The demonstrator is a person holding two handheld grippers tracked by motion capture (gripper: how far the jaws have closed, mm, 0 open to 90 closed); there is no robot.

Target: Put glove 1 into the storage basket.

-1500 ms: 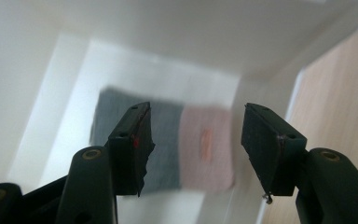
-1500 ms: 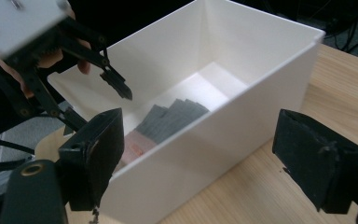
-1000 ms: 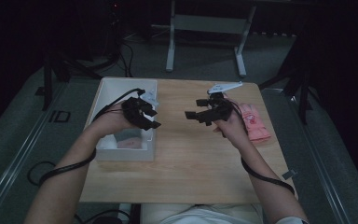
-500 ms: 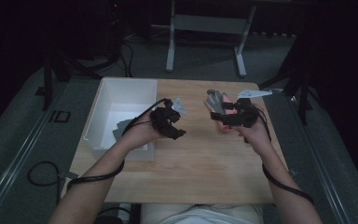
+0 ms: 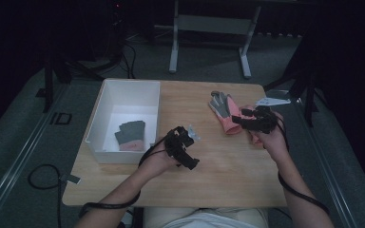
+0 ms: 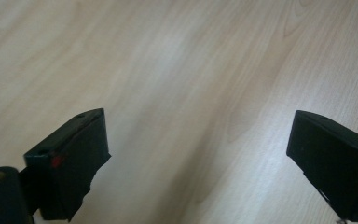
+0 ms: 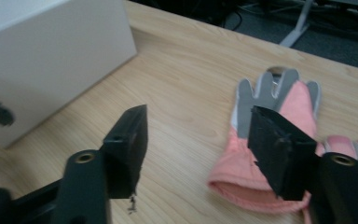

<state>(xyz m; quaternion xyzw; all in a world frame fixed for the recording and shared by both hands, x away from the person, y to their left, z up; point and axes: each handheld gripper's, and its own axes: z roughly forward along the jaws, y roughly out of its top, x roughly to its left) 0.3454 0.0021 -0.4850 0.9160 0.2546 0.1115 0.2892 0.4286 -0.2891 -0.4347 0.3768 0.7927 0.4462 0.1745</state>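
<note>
A grey and pink glove (image 5: 132, 135) lies inside the white box (image 5: 105, 114) at the table's left. My left gripper (image 5: 185, 149) hovers low over bare wood right of the box. In the left gripper view its jaws (image 6: 198, 126) stand wide apart, having just been opening, with nothing between them. A pink glove with grey fingers (image 5: 223, 111) lies flat at the right. My right gripper (image 5: 240, 119) points at its cuff. The jaws (image 7: 198, 126) have just been closing; bare table shows between them, and the glove (image 7: 279, 116) lies behind the right jaw. A second pink glove (image 7: 349, 144) lies beside it.
The white box's side wall (image 7: 51, 56) stands close on the left in the right gripper view. Beyond the table's far edge stands a metal frame (image 5: 209, 23) on a dark floor. A cable (image 5: 43, 180) trails off the front left corner.
My left gripper came out from over the box, moved right and down to the table's middle, and opened. My right gripper shifted right over the pink gloves, its jaws narrowing.
</note>
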